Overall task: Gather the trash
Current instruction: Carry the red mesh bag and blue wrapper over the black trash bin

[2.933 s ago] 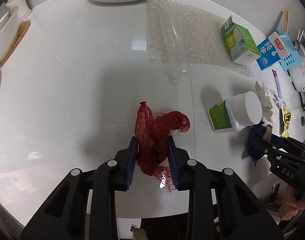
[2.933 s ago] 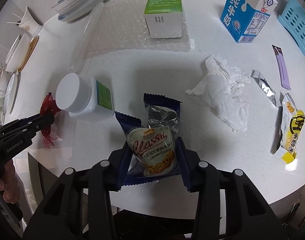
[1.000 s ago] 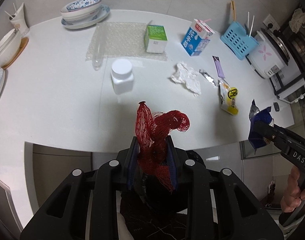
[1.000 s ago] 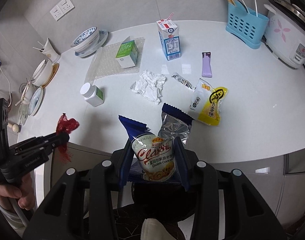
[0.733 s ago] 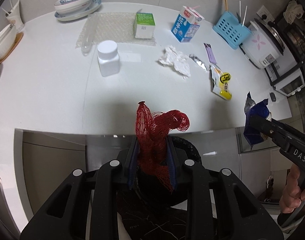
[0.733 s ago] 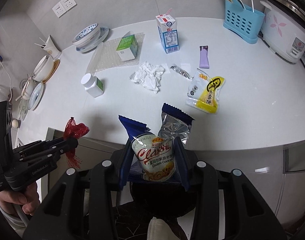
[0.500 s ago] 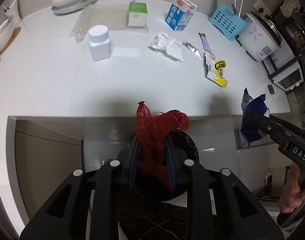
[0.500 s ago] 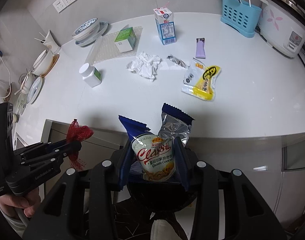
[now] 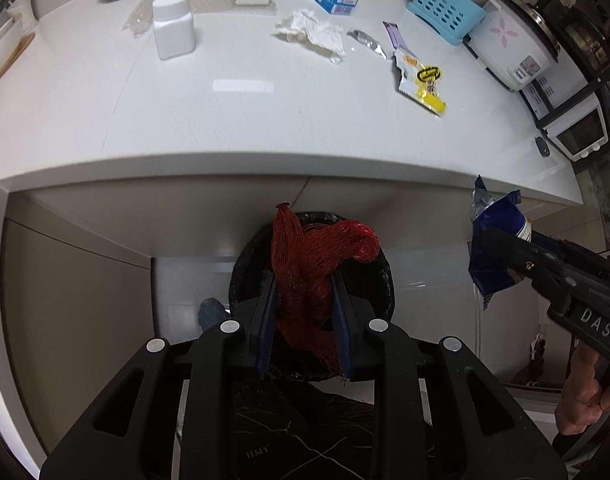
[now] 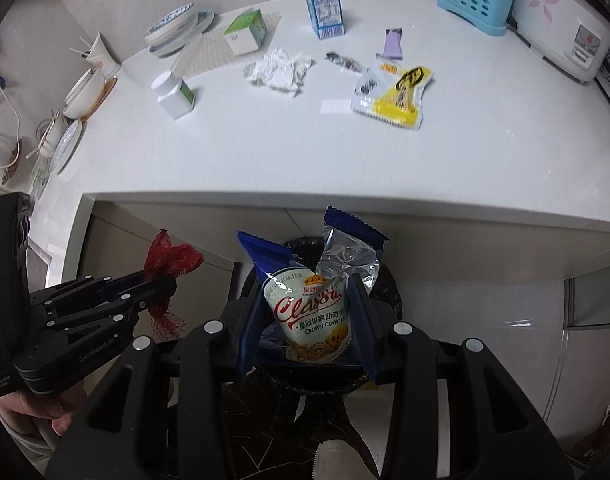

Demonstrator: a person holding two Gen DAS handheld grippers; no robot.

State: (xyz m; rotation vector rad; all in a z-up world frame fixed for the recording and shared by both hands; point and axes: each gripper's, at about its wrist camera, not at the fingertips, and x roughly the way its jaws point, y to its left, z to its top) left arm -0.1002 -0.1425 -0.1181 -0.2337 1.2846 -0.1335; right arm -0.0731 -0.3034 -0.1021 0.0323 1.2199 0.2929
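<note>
Left gripper [image 9: 303, 312] clamps red mesh netting [image 9: 317, 264]; right gripper [image 10: 307, 320] pinches cookie wrapper [image 10: 313, 312]; best released squarely above the black bin [image 9: 381, 276].

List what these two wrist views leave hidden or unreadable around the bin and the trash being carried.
- Black bin: inside hidden in both views by the red mesh net in the left claw and by the cookie wrapper in the right claw.
- Bin's lower body: cut off behind the claw bodies.
- Milk carton: print too small to read.
- Person: only hands show at the frame edges.
</note>
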